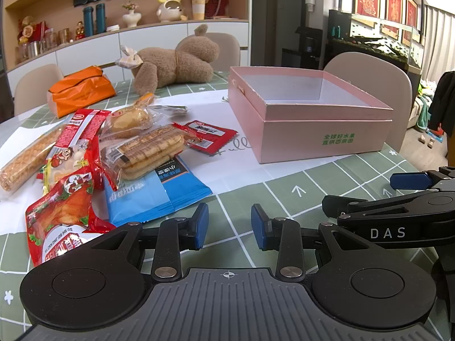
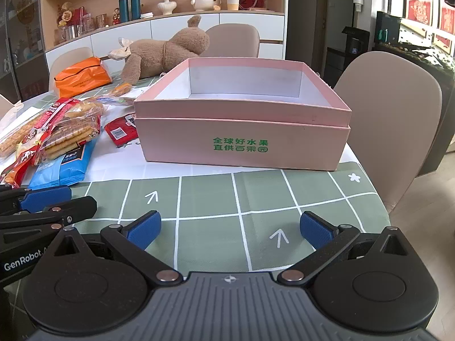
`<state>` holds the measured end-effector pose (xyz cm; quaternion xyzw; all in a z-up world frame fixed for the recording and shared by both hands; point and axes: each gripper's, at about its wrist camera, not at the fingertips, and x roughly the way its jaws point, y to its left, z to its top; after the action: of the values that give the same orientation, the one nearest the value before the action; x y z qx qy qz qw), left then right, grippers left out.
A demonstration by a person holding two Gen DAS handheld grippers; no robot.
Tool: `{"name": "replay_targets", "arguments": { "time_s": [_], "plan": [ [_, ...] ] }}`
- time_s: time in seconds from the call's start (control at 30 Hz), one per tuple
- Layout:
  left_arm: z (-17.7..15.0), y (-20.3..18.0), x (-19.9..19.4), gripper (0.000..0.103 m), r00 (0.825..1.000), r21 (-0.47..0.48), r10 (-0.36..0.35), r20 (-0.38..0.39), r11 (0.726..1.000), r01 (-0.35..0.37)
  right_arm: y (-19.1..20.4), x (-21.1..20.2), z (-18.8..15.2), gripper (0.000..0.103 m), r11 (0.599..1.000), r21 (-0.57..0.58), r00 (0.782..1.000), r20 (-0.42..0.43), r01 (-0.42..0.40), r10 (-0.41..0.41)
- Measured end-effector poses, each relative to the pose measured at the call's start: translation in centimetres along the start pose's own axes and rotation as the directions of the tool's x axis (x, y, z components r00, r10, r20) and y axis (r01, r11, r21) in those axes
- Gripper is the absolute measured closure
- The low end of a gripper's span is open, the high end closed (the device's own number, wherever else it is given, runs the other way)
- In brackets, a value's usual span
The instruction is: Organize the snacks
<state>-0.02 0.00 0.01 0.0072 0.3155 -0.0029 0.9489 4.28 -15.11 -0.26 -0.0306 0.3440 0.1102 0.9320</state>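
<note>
A pile of snack packets lies at the left: a blue packet [image 1: 159, 190], a clear cracker pack [image 1: 148, 150], red packets [image 1: 210, 135] and a red chicken-leg packet [image 1: 61, 213]. An open, empty pink box [image 1: 312, 122] stands to the right of them; it also shows in the right wrist view [image 2: 241, 142]. My left gripper [image 1: 229, 227] is open and empty, low over the green tablecloth, just right of the blue packet. My right gripper [image 2: 230, 228] is wide open and empty, in front of the pink box. The pile shows at the left of the right wrist view [image 2: 62, 139].
A brown plush bear [image 1: 176, 62] and an orange bag [image 1: 82, 91] lie behind the snacks. Beige chairs [image 2: 398, 119] stand around the table. The table's right edge [image 2: 378, 193] is close to my right gripper. Shelves with ornaments line the back wall.
</note>
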Motion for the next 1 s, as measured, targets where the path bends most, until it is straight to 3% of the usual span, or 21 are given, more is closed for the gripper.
{"name": "replay_targets", "arguments": {
  "time_s": [1.0],
  "plan": [
    [-0.63,-0.32,0.0,0.065,1.0,-0.002,-0.001,0.0,1.0,0.001,-0.01,-0.22,-0.04,0.0,1.0,0.001,1.0,-0.001,-0.001,0.001]
  ]
}}
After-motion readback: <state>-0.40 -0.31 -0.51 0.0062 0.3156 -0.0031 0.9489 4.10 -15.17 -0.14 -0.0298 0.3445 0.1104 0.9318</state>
